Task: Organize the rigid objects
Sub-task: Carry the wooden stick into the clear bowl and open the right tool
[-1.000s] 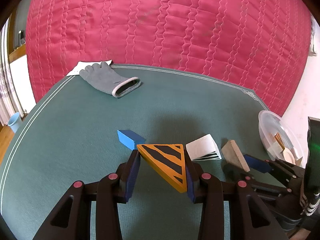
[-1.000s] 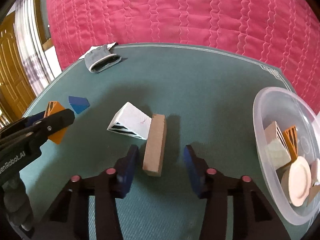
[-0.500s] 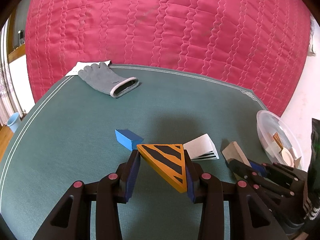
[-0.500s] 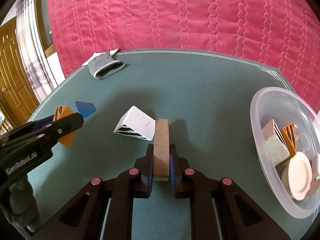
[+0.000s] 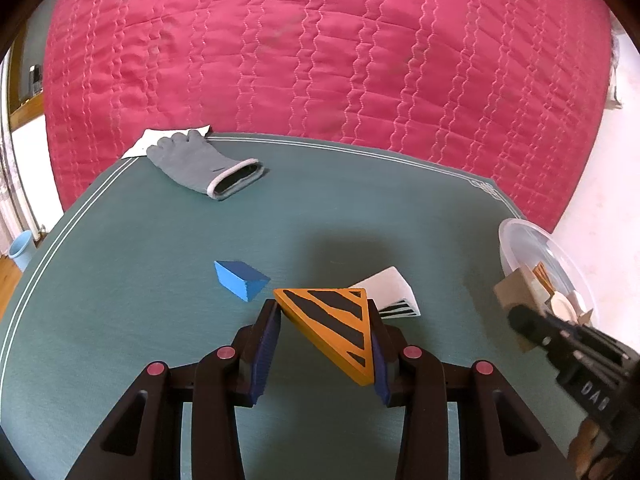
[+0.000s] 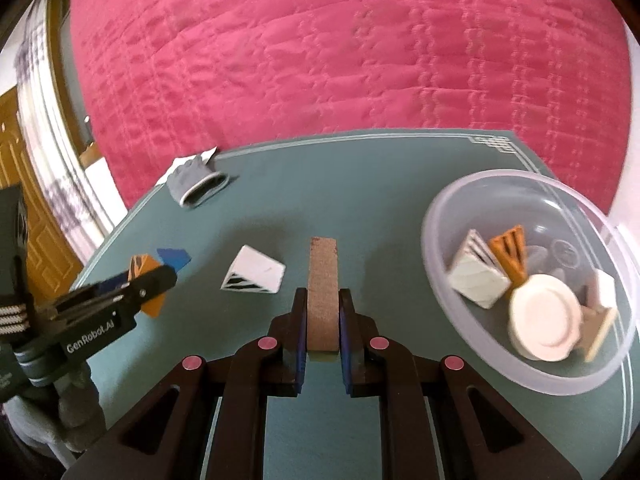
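Pinching a tan, grainy slab-shaped block (image 6: pixel 322 300) between its blue pads, the right hand-held gripper (image 6: pixel 322 322) has it clear of the green desk (image 6: pixel 360 208); the block stands on its narrow edge, its long axis running straight away from the camera toward the desk's far edge. The left hand-held gripper (image 5: pixel 325 334) is clamped on an orange triangular wedge (image 5: pixel 334 328) painted with black stripes, one flat edge facing the far side and its point aimed back toward the wrist. White lettering on that gripper's black body reads "GenRobot.AI" in the right wrist view. Near the desk's middle lie a smooth blue wedge (image 5: pixel 240 280) and a white wedge (image 5: pixel 394 296) with black stripes on one face, well apart from each other. At the right edge sits a clear plastic bowl (image 6: pixel 500 184) holding a cream scalloped disc (image 6: pixel 544 322), a pale striped block and an orange striped piece. A grey knitted glove (image 5: pixel 200 164) lies on white paper at the far left corner, its cuff opening toward the desk's middle. Behind hangs a quilted pink cover (image 5: pixel 320 60)
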